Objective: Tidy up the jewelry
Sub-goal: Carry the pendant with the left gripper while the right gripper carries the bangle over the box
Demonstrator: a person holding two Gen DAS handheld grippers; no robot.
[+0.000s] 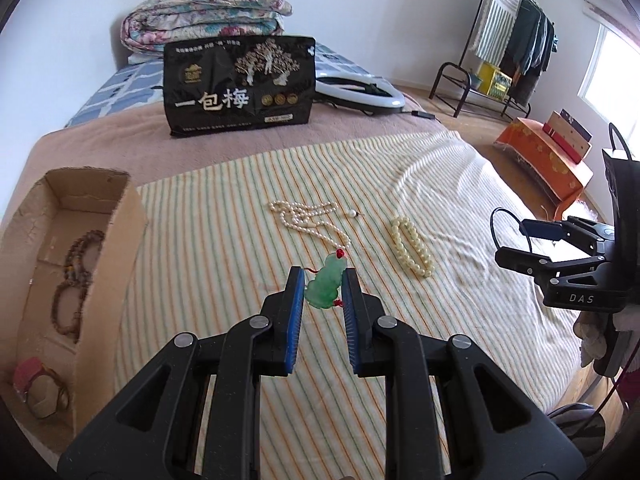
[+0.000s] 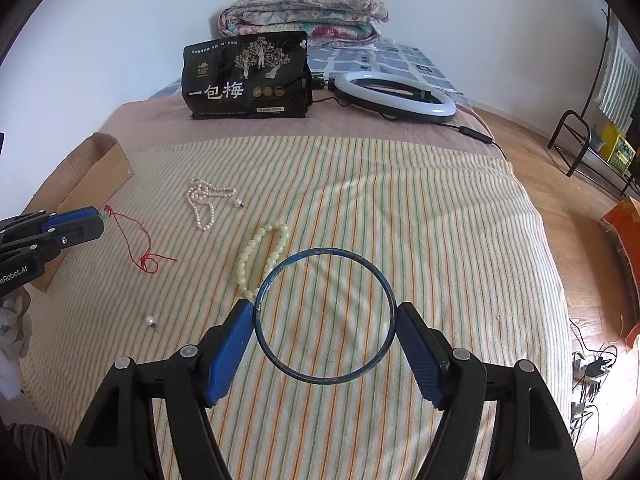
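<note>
Black gripper arms with blue pads fill the bottom of both wrist views, above a bed covered by a striped towel in cream, green and orange. From the left wrist camera, the left gripper is clenched on a green jade pendant, its two pads pressing the carving's sides; in the right wrist view the pendant's red cord trails from those fingertips down onto the towel, where its knotted end lies. From the right wrist camera, the right gripper grasps a thin dark blue bangle, the ring standing wide between the two pads, which touch its opposite edges. Still lying on the towel are a tangled pearl necklace, a cream beaded bracelet just beyond the bangle, and two loose pearl earrings, one beside the necklace and one nearer the camera. An open cardboard box sits at the towel's left edge; inside it lie brown wooden bead bracelets and, in the nearest corner, more jewelry too blurred to name. Farther up the bed stand a black snack bag with Chinese lettering, a white ring light lying flat, and a folded floral quilt against the wall
</note>
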